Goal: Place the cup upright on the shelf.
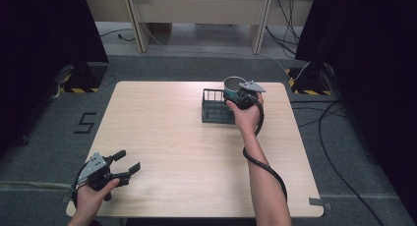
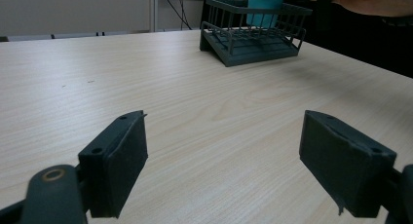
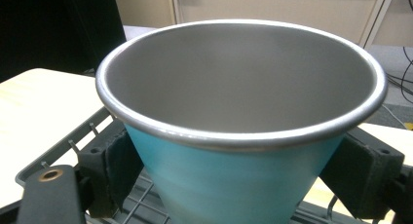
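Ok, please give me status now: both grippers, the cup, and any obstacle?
Left gripper open, idle at near table corner. Right gripper shut on teal metal cup, over dark wire rack. No obstacle seen.

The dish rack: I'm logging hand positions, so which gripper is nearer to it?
The right. The right gripper is above the dish rack's right end, shut on the teal cup. The left gripper is open at the table's near left corner, far off.

Light wooden table, grey carpet floor with black cables, dark curtains
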Tool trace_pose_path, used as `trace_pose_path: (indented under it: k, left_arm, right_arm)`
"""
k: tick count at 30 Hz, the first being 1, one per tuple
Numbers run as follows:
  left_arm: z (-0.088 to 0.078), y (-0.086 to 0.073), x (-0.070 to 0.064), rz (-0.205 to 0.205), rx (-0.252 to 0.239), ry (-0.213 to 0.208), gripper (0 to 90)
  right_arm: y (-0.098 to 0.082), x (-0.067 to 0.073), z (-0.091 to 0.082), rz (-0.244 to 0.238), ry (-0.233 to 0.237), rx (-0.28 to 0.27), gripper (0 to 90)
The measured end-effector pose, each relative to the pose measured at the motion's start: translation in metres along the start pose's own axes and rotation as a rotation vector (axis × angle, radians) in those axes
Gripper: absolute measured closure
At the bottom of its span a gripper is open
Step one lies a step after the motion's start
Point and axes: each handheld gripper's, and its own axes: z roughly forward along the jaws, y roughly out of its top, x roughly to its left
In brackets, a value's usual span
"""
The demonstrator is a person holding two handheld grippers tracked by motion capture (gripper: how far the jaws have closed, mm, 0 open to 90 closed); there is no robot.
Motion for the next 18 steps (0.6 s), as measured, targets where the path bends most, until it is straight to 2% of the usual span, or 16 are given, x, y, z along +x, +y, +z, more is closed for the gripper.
trace_pose_path:
  k: [15, 18]
  left_arm:
    - [0.0001, 0.0, 0.0, 0.0, 0.001, -0.001, 17.1]
    - [0.0, 0.0, 0.0001, 0.0, 0.001, -0.001, 17.1]
  right_arm:
    - [-0.006, -0.0001, 0.0053, -0.021, -0.012, 0.05, 16.6]
    - [-0.0076, -0.0006, 0.0054, -0.02, -0.014, 0.046, 16.6]
